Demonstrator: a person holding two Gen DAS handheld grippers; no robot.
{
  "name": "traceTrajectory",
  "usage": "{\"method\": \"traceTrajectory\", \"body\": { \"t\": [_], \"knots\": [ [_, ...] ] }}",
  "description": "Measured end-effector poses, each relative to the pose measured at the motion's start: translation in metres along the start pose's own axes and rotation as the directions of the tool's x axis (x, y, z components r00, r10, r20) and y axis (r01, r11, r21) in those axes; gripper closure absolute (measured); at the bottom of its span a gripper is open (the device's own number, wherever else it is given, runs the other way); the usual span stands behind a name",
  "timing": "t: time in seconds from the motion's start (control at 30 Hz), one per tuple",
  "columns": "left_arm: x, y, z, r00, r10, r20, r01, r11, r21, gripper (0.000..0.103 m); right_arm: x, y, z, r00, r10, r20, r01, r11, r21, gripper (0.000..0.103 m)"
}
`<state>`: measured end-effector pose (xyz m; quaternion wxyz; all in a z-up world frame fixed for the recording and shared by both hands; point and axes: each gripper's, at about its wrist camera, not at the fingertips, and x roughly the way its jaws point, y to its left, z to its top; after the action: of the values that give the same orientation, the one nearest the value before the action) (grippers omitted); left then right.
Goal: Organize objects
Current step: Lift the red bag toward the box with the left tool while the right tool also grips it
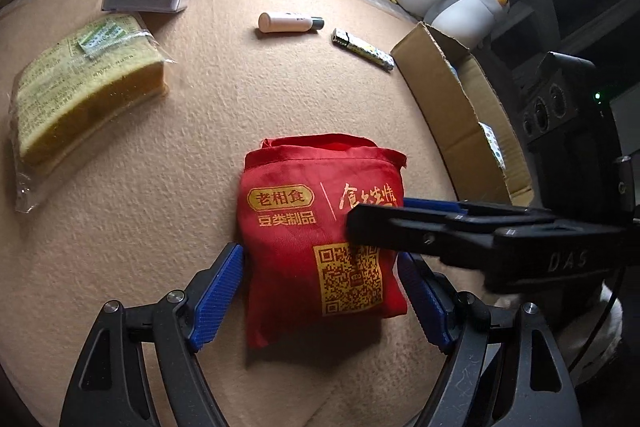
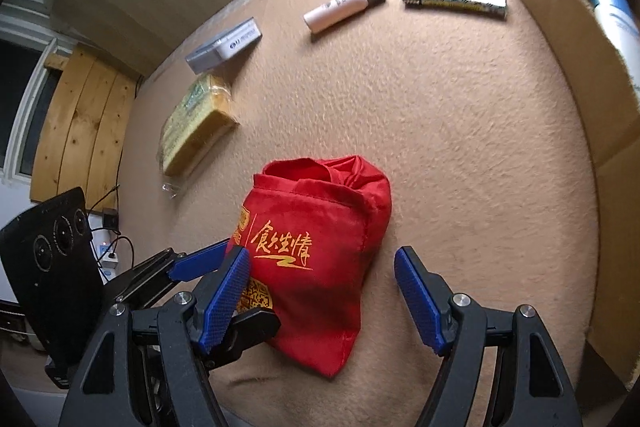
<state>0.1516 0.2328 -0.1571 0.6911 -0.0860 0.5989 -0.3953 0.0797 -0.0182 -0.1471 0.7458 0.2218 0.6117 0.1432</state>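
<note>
Claws first: my left claw (image 1: 320,291) stands released, blue pads flanking the red pouch (image 1: 320,239) without pressing; my right claw (image 2: 322,291) also gapes, one pad at the pouch's edge. Pouch lies on the tan mat (image 1: 160,187), near the open box (image 1: 452,107). It looks soft, light, slippery cloth; I would pinch its plump middle.
</note>
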Motion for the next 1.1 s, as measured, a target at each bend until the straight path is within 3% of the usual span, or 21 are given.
{"method": "traceTrajectory", "body": {
  "t": [0.23,0.53,1.1],
  "knots": [
    [0.001,0.001,-0.001,1.000,-0.005,0.004,0.005,1.000,-0.003,0.023,0.008,0.007,0.001,1.000,0.016,-0.012,-0.017,1.000,-0.010,0.032],
    [0.002,-0.002,0.002,1.000,-0.002,0.010,0.002,1.000,-0.015,0.034,0.004,0.012,0.002,1.000,0.000,0.006,0.000,0.999,-0.042,0.041],
    [-0.009,-0.088,0.034,0.996,-0.054,0.076,0.045,0.992,0.121,0.035,-0.077,-0.011,0.002,0.983,-0.034,0.181,0.042,0.998,-0.044,0.041]
  ]
}}
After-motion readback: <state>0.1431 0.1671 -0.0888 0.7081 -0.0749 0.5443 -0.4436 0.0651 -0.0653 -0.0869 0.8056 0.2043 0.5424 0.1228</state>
